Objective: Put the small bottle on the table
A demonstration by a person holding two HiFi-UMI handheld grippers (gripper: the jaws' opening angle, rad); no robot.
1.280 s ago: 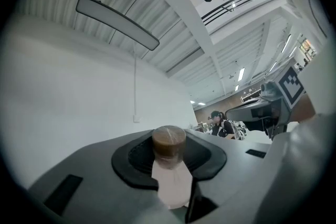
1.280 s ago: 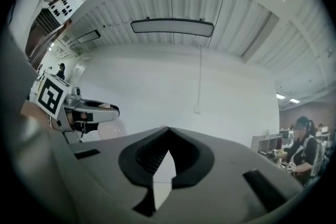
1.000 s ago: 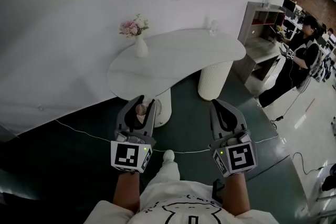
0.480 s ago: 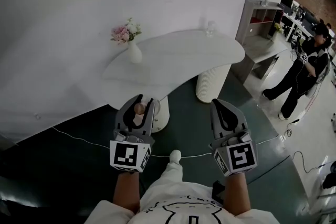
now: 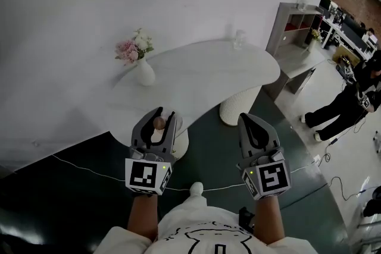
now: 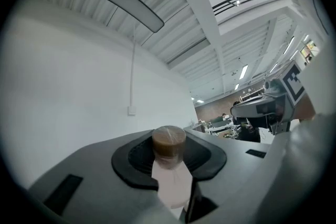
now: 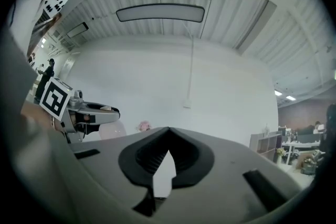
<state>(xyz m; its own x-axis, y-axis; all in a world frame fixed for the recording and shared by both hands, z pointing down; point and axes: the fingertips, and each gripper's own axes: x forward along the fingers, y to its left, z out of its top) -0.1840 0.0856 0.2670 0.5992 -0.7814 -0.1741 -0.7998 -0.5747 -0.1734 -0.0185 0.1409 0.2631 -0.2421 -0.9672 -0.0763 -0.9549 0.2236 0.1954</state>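
Observation:
The small bottle (image 5: 159, 126), pale with a brown cap, stands upright between the jaws of my left gripper (image 5: 159, 114), which is shut on it. In the left gripper view the bottle (image 6: 169, 150) fills the gap between the dark pads. My right gripper (image 5: 247, 120) is shut with nothing in it; its tips meet in the right gripper view (image 7: 167, 130). Both grippers are held level, side by side, short of the near edge of the white curved table (image 5: 208, 77).
On the table stand a white vase of pink flowers (image 5: 138, 58) at the left and a clear glass (image 5: 239, 39) at the far right. A grey shelf unit (image 5: 296, 24) and a person in black (image 5: 351, 101) are at the right. A cable (image 5: 83, 168) crosses the dark floor.
Both grippers have moved forward toward the table, which now lies closer beneath their tips. The bottle stays gripped. The person at the right has moved further right.

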